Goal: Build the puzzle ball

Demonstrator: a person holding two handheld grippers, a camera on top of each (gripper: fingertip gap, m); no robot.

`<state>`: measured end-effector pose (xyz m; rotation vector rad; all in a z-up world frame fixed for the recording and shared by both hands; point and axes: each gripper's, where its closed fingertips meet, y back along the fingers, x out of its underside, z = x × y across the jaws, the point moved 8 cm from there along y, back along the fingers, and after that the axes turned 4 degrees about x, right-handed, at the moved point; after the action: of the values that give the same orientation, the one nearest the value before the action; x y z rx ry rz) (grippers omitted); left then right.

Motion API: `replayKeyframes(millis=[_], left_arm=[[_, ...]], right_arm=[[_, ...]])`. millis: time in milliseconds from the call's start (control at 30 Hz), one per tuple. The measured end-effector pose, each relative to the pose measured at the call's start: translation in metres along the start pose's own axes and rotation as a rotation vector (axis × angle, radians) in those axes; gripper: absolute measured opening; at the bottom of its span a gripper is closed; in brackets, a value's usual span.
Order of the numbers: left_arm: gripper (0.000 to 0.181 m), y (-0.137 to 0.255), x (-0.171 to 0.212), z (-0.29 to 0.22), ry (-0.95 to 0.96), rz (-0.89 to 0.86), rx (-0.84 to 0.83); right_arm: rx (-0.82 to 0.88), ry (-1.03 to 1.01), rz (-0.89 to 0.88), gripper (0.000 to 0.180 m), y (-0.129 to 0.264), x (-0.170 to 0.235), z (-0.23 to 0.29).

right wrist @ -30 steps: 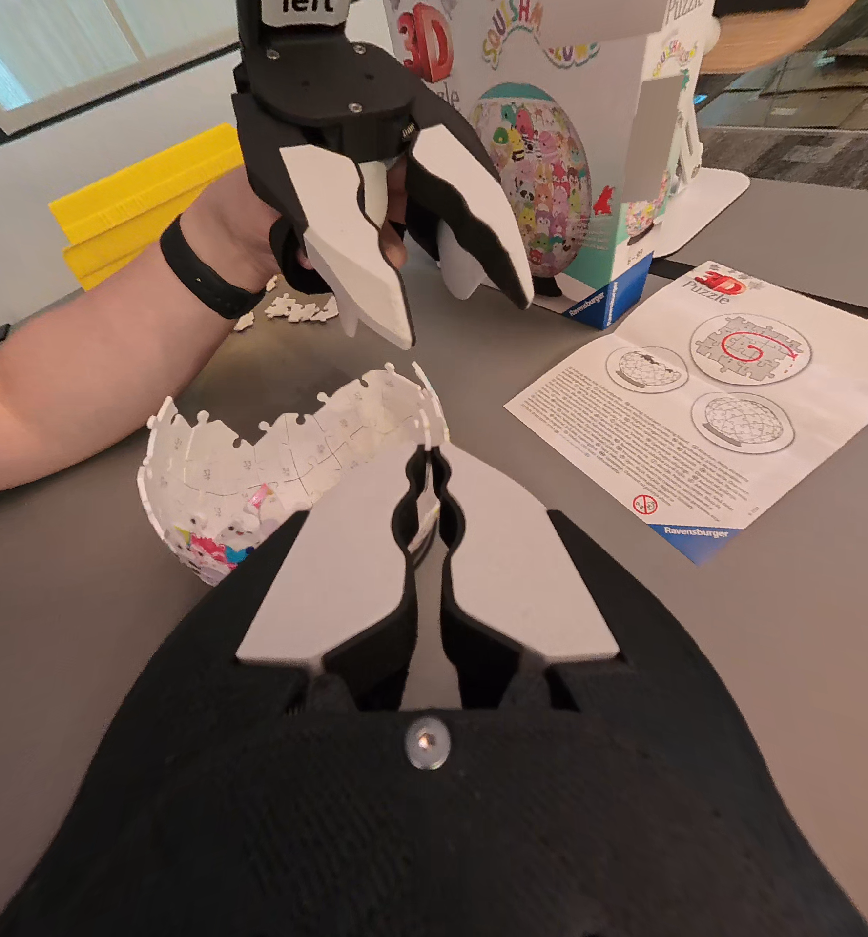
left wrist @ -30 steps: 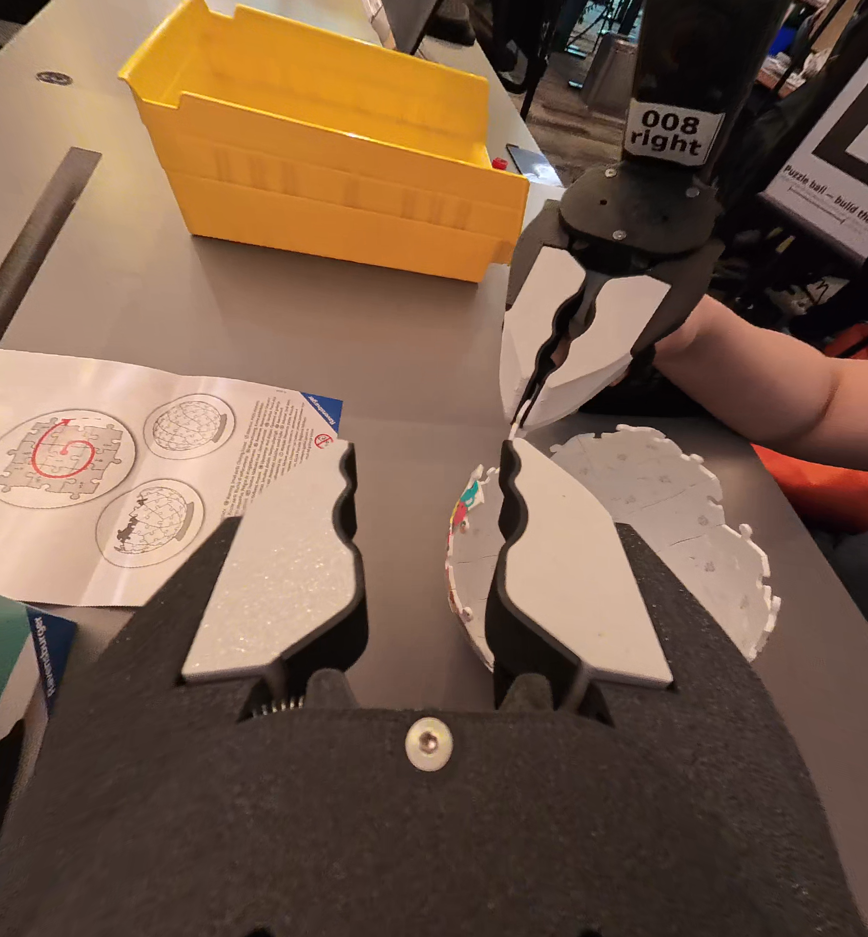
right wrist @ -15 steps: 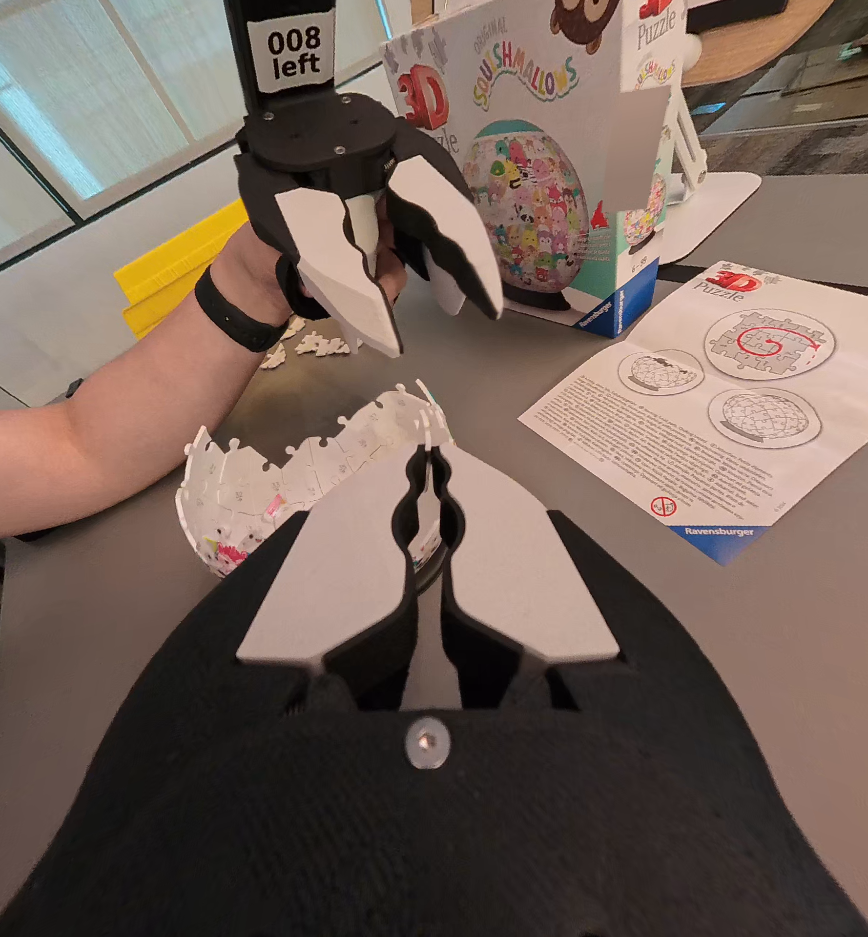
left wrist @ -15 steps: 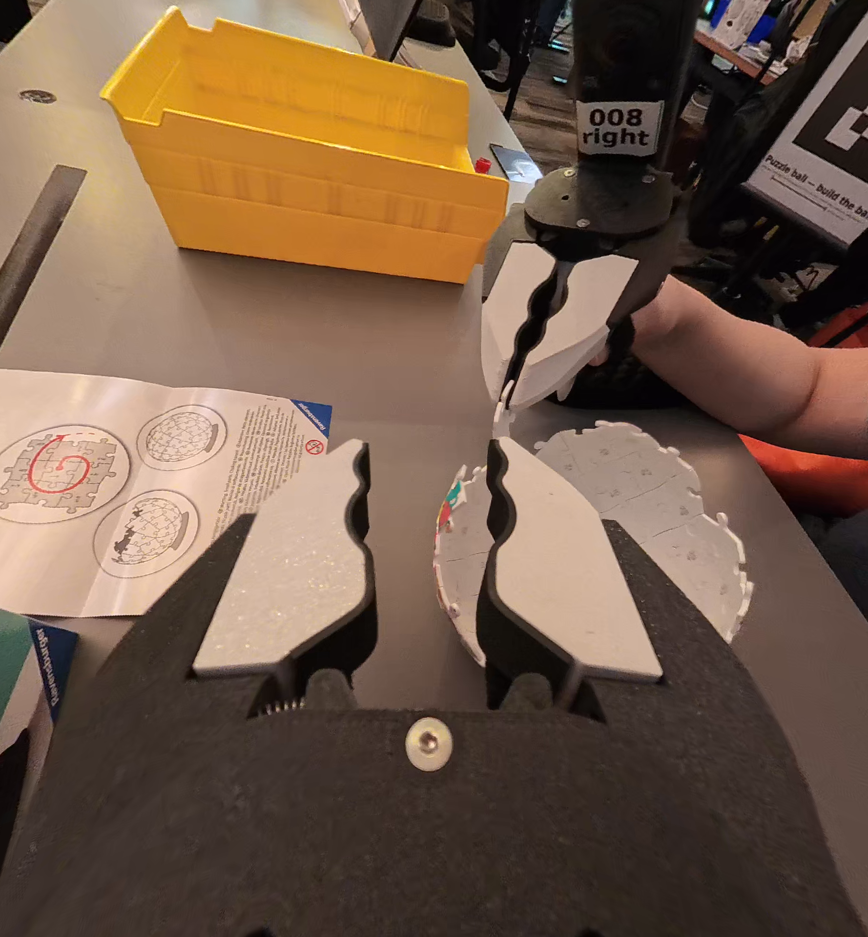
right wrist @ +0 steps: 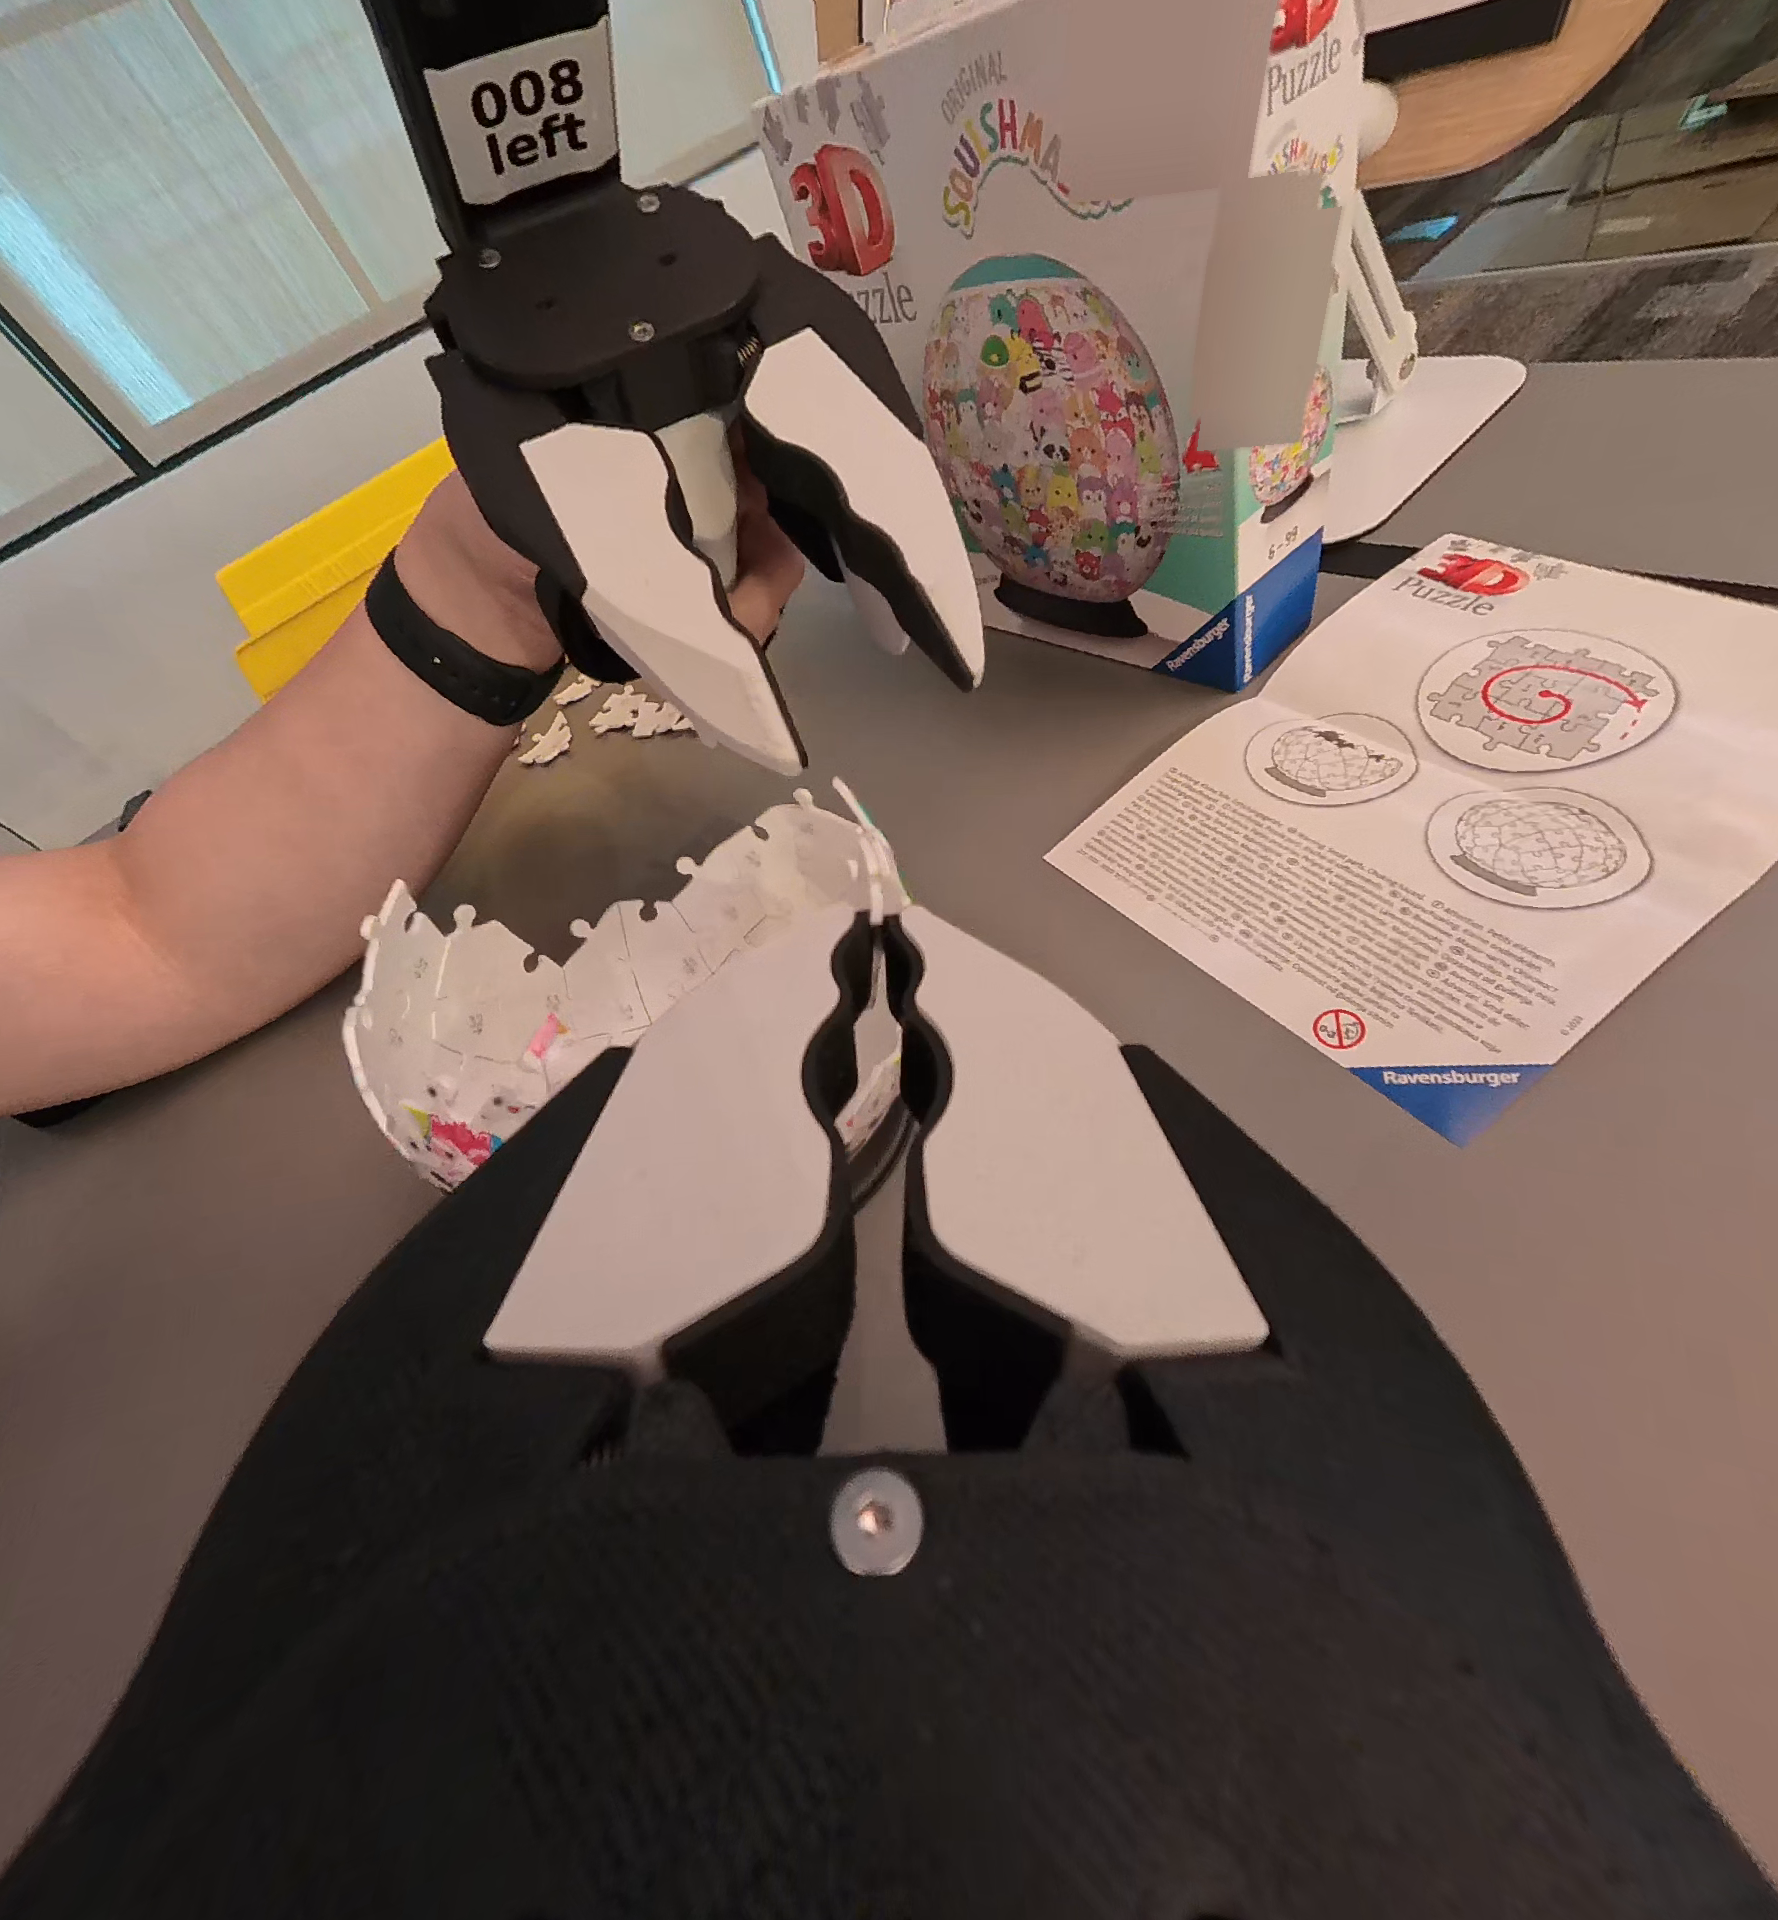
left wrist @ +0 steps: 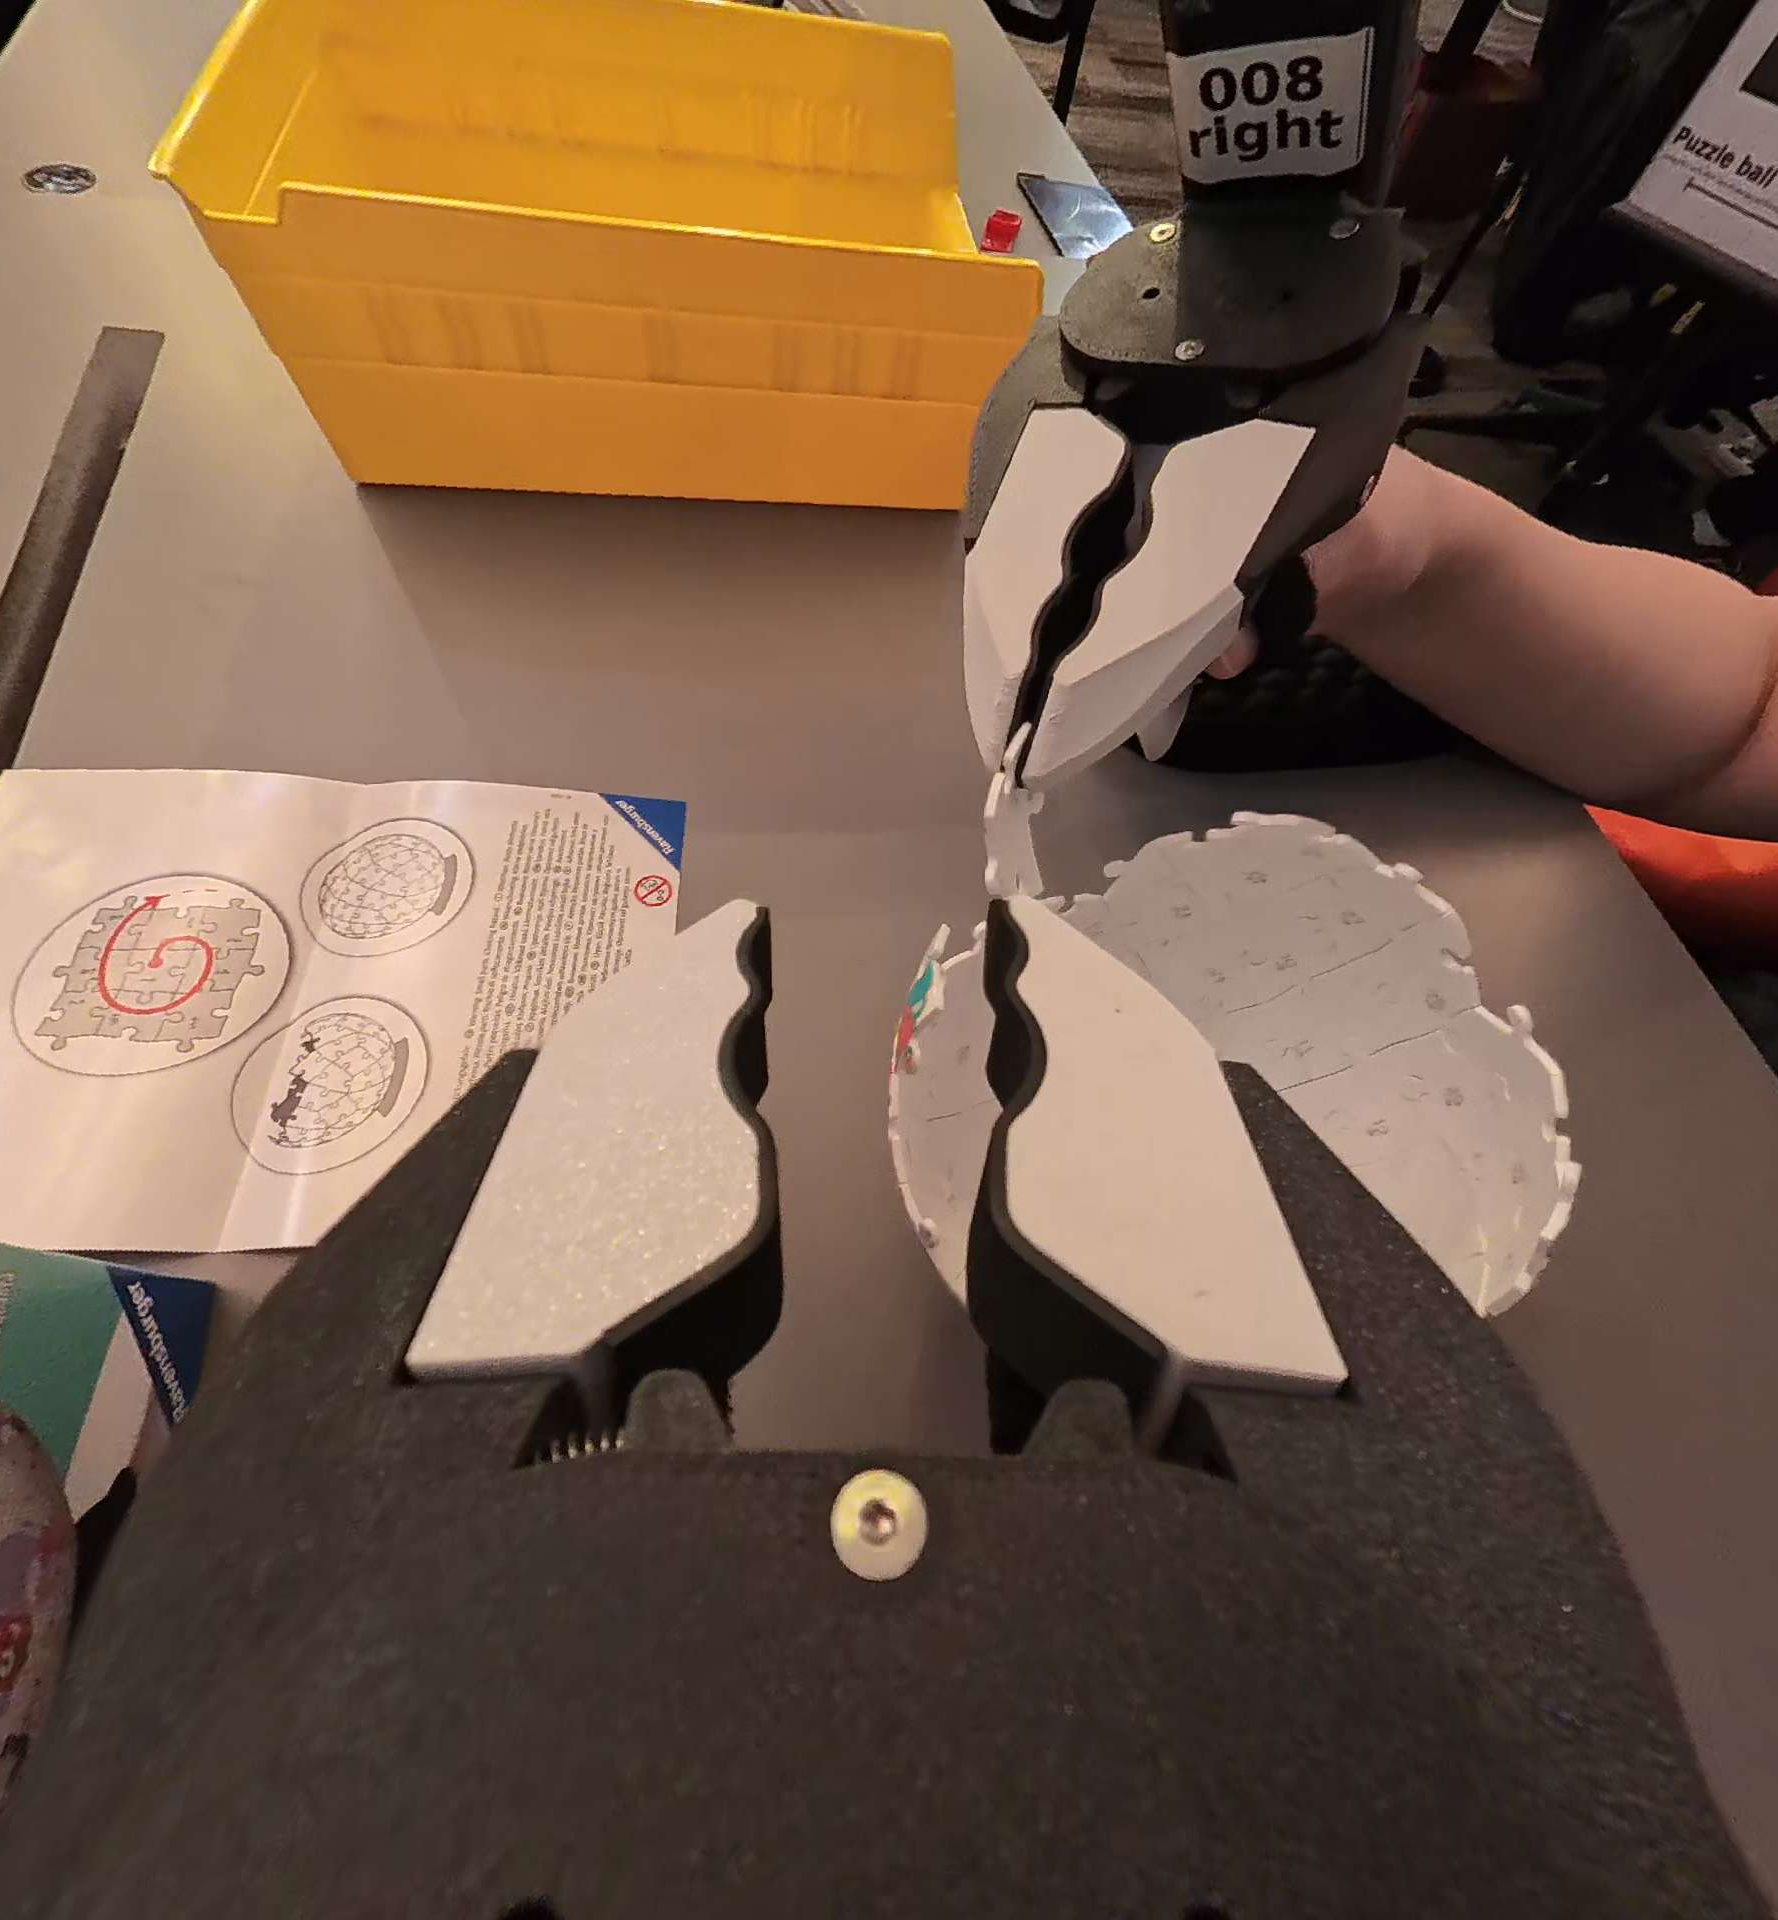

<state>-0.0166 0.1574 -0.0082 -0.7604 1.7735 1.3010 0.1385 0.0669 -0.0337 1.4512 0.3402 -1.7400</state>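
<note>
The half-built puzzle ball (left wrist: 1332,1039) is a white bowl-shaped shell lying on the grey table; its coloured outside shows in the right wrist view (right wrist: 469,1039). My right gripper (right wrist: 874,920) is shut on a white puzzle piece (right wrist: 867,847) and holds it edge-on at the shell's rim. In the left wrist view the right gripper (left wrist: 1020,753) comes down from above with the puzzle piece (left wrist: 1010,831) hanging from its tips. My left gripper (left wrist: 880,920) is open and empty, its right finger over the shell's near rim. The left gripper also shows in the right wrist view (right wrist: 880,717), just above the rim.
A yellow bin (left wrist: 604,291) stands at the far side. A white instruction sheet (left wrist: 241,987) lies left of the shell. The puzzle box (right wrist: 1072,416) stands behind, with a white stand (right wrist: 1415,416) beside it. Loose pieces (right wrist: 604,717) lie beyond the shell. A person's forearm (left wrist: 1591,675) rests on the table. My hands' fingertips stand some 5 centimetres from each other.
Both grippers have shifted only slightly. The right gripper still holds the piece at the shell's rim. The left gripper stays open over the shell.
</note>
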Motion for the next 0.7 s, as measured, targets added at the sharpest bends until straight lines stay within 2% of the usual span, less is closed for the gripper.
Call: replayKeyframes(millis=[400,700], left_arm=[[0.035,0.001,-0.004,-0.001,0.001,-0.010,-0.020],[0.034,-0.007,-0.010,-0.013,-0.053,0.047,-0.017]], right_arm=[[-0.025,0.010,-0.006,0.003,-0.001,0.000,0.003],[-0.054,0.037,-0.038,0.003,0.000,-0.004,0.009]])
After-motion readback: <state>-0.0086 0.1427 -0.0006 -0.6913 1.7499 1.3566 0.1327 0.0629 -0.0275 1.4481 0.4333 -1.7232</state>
